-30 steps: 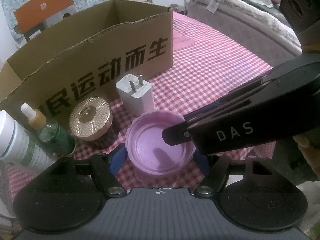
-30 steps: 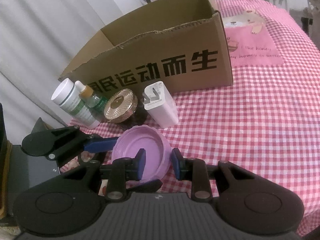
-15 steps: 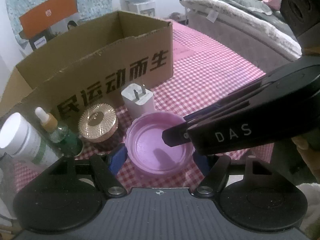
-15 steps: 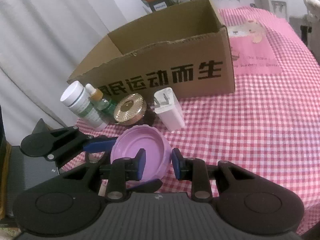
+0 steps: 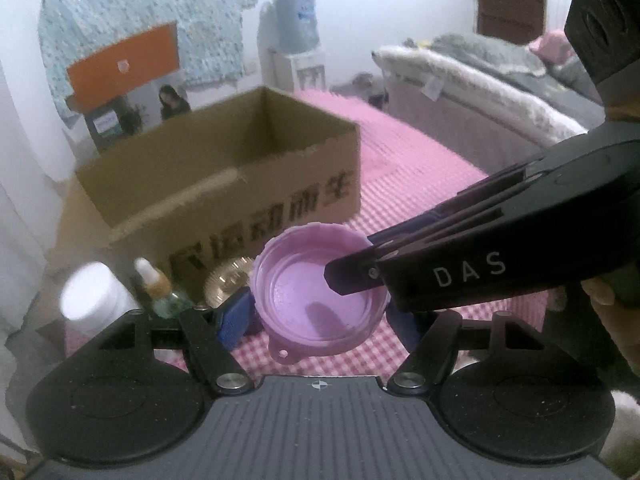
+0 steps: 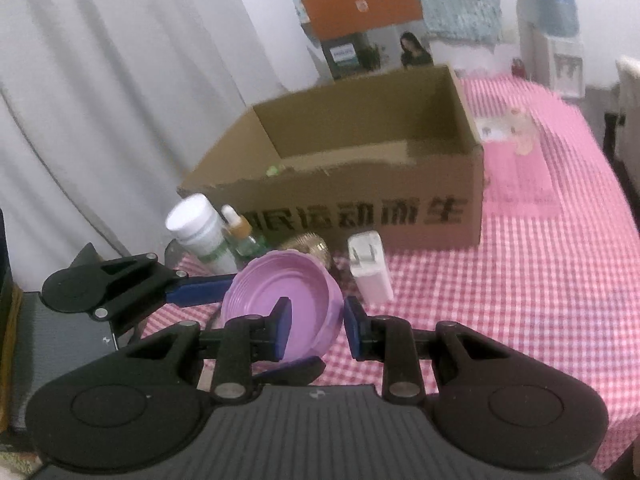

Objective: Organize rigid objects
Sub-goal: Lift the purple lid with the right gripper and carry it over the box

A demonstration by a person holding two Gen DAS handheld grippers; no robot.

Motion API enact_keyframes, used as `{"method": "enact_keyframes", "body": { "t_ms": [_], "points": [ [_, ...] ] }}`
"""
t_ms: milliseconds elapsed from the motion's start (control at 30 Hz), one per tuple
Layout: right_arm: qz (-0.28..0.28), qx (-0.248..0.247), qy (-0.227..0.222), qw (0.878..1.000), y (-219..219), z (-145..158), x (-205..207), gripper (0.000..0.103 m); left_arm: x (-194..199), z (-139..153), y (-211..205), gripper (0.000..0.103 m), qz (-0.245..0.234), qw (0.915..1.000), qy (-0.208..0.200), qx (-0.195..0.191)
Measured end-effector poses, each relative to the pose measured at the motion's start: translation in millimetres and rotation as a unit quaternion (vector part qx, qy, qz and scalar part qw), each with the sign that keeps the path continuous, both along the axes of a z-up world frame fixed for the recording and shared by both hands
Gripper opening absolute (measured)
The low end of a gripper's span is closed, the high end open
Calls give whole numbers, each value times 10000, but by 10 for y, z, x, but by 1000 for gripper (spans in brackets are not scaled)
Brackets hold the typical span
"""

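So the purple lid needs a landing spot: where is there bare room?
Free: the checked cloth right of the white charger and in front of the cardboard box; the box floor looks mostly bare. Crowded: the box's left front, with white bottle, dropper bottle and gold jar.

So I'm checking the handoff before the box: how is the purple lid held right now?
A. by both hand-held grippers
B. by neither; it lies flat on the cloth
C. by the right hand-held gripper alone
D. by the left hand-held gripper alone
A: the purple lid sits across the left hand-held gripper, whose pads press its sides, while the right hand-held gripper pinches its rim wall.
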State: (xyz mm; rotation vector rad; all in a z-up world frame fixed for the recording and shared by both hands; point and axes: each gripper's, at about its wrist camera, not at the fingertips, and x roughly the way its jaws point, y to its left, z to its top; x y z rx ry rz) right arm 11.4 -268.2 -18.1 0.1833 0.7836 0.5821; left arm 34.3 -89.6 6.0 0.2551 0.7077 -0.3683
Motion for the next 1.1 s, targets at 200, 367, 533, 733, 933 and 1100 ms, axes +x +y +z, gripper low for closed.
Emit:
{"method": "enact_keyframes", "body": {
  "t_ms": [200,367,533,733,933,1100],
  "points": [
    [193,-19,-466,9987,139,366,2,31,-5,336,176,72,131,9986,-511,-69],
    [458,-86,-800,9957,318,652,161,31,133,604,348,72,212,9966,-786,-111],
    [725,-133,-927,9930,517,887,465,31,419,780,500,72,324,9961,-817,-120],
    [989,-93,-511,9937,722,972,1109,31,952,810,638,72,402,9978,-527,71],
    [1193,-79,407,9920,954,699,2028,31,1699,585,768,72,503,9978,328,271],
    [1209,-121,1144,9860,1120,346,2657,31,2252,282,767,72,583,9922,961,542]
  ]
}}
